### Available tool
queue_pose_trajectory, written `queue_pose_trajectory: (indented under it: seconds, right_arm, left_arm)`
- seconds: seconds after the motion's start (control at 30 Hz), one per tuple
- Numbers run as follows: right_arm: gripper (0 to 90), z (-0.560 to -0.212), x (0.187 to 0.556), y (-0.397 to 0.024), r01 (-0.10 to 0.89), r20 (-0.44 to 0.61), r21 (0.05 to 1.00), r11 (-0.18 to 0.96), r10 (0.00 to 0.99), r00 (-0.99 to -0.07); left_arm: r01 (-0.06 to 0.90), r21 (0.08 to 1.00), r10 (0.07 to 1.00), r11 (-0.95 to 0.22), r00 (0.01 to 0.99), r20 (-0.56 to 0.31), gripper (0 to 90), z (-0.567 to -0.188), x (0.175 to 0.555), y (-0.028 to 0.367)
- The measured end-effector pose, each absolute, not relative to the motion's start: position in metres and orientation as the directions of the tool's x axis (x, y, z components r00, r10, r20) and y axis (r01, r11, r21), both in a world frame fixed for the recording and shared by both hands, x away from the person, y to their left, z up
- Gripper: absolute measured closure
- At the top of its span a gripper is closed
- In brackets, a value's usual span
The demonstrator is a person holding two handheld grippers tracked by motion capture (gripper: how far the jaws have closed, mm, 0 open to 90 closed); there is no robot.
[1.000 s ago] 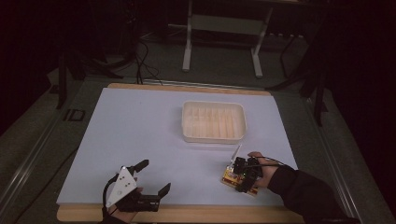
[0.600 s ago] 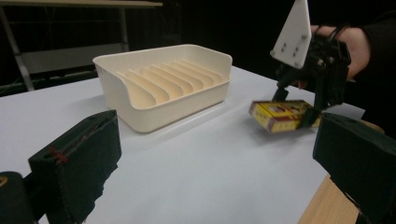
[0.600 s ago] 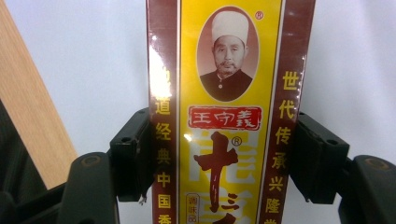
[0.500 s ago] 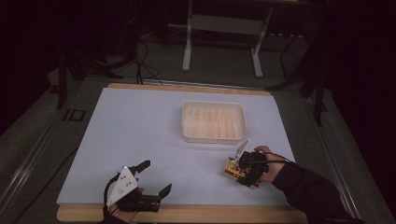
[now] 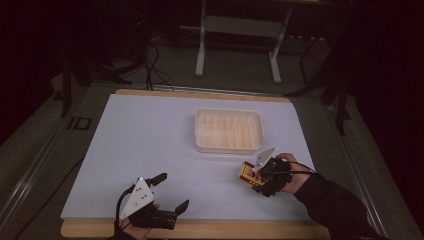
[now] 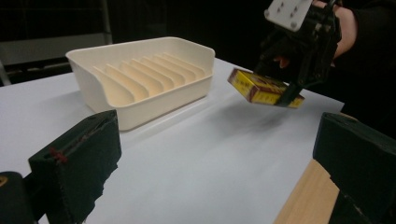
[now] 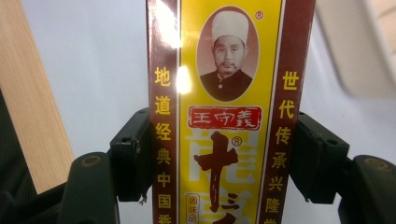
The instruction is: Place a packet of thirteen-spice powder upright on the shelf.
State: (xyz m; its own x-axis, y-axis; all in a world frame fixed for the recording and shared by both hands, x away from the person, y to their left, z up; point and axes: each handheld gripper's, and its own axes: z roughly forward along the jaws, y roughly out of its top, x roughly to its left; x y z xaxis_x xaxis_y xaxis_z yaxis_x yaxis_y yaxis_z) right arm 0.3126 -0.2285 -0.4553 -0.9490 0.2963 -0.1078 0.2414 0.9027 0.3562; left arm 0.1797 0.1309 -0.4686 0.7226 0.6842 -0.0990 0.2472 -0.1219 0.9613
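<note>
Our right tool (image 5: 256,176) is clamped on a yellow-and-maroon spice box (image 7: 224,112), pads on its two long edges, box lifted clear of the desk (image 5: 150,145) w/ a slight tilt, just in front of the cream ribbed tray (image 5: 229,130). To do the carry well, we judge: keep the squeeze firm, level the box, clear the tray's near wall before lowering btw the ribs. Our left tool (image 5: 167,192) rests at the desk's near edge, jaws wide apart, nothing in them.
</note>
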Motion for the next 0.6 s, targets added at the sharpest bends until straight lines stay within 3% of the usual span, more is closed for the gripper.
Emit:
queue_pose_trajectory:
  seconds: [0.1,0.3,0.6]
  right_arm:
    - [32.1,-0.447,0.311,-0.23,0.222,-0.11,0.417,0.882,0.291,-0.95]
    - [32.1,-0.431,0.305,-0.234,0.152,-0.179,0.561,0.814,0.299,-0.937]
    - [32.1,-0.418,0.301,-0.241,0.121,-0.198,0.656,0.745,0.324,-0.925]
  left_arm:
    - [0.295,0.954,0.672,-0.063,0.719,-0.178,1.8,-0.465,0.183,0.13]
    - [0.304,0.948,0.692,-0.091,0.704,-0.159,1.8,-0.463,0.189,0.127]
    - [0.301,0.947,0.676,-0.117,0.722,-0.146,1.9,-0.444,0.198,0.116]
